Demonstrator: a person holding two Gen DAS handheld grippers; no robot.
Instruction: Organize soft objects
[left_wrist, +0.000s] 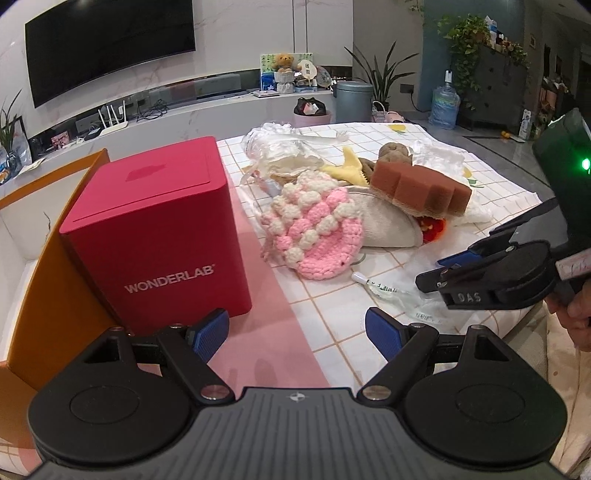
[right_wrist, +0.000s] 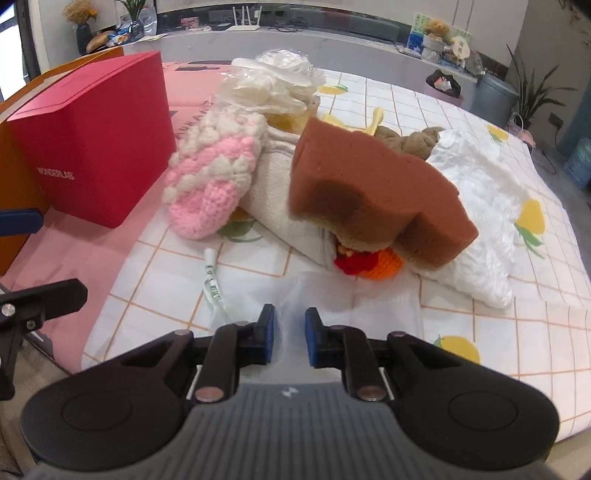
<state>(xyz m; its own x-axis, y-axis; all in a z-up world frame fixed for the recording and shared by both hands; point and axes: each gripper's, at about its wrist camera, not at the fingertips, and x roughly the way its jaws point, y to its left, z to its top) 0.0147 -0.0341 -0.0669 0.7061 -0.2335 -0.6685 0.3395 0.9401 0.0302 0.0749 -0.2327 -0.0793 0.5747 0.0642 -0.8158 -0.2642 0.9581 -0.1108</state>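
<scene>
A heap of soft things lies on the checked tablecloth (right_wrist: 517, 350): a brown sponge (right_wrist: 369, 192) (left_wrist: 417, 188), a pink-and-white crochet piece (right_wrist: 218, 166) (left_wrist: 314, 221), a cream cloth (right_wrist: 280, 199), a red-orange knit (right_wrist: 369, 264) and a brown plush (right_wrist: 413, 142). In front of the heap lies a flat clear plastic bag (right_wrist: 351, 306) (left_wrist: 406, 299). My right gripper (right_wrist: 290, 314) (left_wrist: 430, 273) points down onto it, jaws nearly together with a fold of the film between the pads. My left gripper (left_wrist: 295, 325) hovers open and empty before the red box (left_wrist: 155, 229).
The red WONDERLAB box (right_wrist: 96, 140) stands closed on the pink mat, left of the heap, with an orange board (left_wrist: 48, 258) behind it. Crumpled white plastic (right_wrist: 480, 221) lies right of the sponge. A thin white tube (right_wrist: 212, 273) lies near the bag. A person's hand (left_wrist: 576, 314) holds the right gripper.
</scene>
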